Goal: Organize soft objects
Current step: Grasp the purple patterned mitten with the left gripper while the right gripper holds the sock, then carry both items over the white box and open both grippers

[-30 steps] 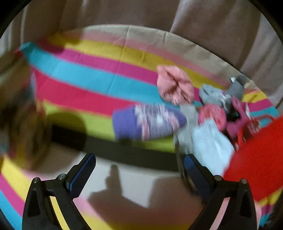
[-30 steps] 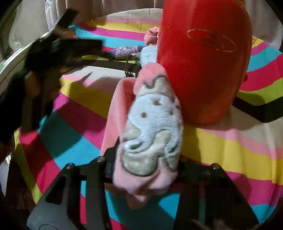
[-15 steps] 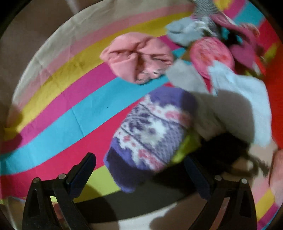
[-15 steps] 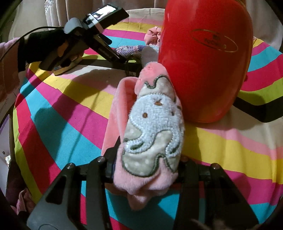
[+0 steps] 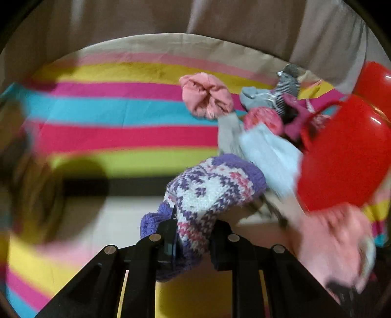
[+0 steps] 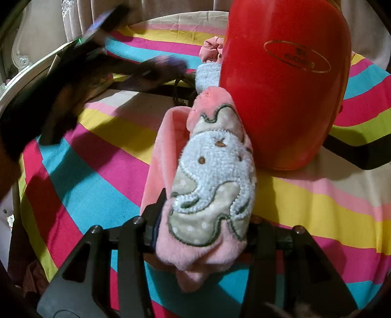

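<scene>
My left gripper point(image 5: 193, 241) is shut on a purple and white knitted sock point(image 5: 210, 190) and holds it above the striped cloth point(image 5: 122, 110). My right gripper point(image 6: 202, 232) is shut on a pink fleece sock with a blue elephant patch point(image 6: 210, 176), just in front of the red case point(image 6: 286, 80). A pile of soft things lies left of the case: a pink bundle point(image 5: 207, 97), a pale blue sock point(image 5: 271, 149), a grey sock point(image 5: 254, 96) and a striped sock point(image 5: 288, 85).
The red hard case also shows at the right in the left wrist view point(image 5: 347, 151). The left gripper and the hand holding it point(image 6: 56, 93) appear blurred at the left in the right wrist view. Beige curtains point(image 5: 220, 19) hang behind the round table.
My left gripper has closed on the purple knitted sock and lifted it off the cloth. The right gripper still holds the pink sock in the same place.
</scene>
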Action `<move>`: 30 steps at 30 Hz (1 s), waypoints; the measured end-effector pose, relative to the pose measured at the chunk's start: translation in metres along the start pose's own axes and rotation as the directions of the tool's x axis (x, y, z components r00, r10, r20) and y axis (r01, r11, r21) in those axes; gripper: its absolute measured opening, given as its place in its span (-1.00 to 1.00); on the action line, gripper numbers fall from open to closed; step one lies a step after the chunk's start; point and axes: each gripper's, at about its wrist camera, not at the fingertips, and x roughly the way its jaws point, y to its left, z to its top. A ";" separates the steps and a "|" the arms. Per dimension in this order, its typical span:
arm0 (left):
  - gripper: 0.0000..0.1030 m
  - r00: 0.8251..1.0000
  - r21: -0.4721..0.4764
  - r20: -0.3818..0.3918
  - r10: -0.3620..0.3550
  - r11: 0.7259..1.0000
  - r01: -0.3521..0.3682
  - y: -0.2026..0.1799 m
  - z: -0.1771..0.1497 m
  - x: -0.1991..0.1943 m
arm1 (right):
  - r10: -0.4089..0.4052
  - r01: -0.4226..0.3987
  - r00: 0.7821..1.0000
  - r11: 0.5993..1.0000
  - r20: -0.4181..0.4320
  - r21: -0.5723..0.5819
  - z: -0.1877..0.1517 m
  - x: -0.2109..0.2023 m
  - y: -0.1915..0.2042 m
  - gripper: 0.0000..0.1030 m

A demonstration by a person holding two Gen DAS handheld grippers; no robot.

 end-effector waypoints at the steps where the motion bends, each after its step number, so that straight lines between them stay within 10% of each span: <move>1: -0.61 1.000 -0.030 0.008 -0.011 0.999 0.011 0.002 -0.009 -0.011 | 0.003 -0.003 1.000 1.000 0.001 0.003 0.000 0.000 -0.001 -0.06; 10: -0.61 0.988 -0.239 0.132 -0.084 0.964 0.114 0.013 -0.087 -0.087 | 0.061 -0.073 0.992 0.991 0.108 0.110 -0.004 -0.022 -0.025 -0.73; 30: -0.60 0.992 -0.308 0.119 0.033 0.951 0.006 0.029 -0.132 -0.127 | 0.196 -0.200 0.968 0.980 0.158 0.007 -0.015 -0.067 0.044 -0.75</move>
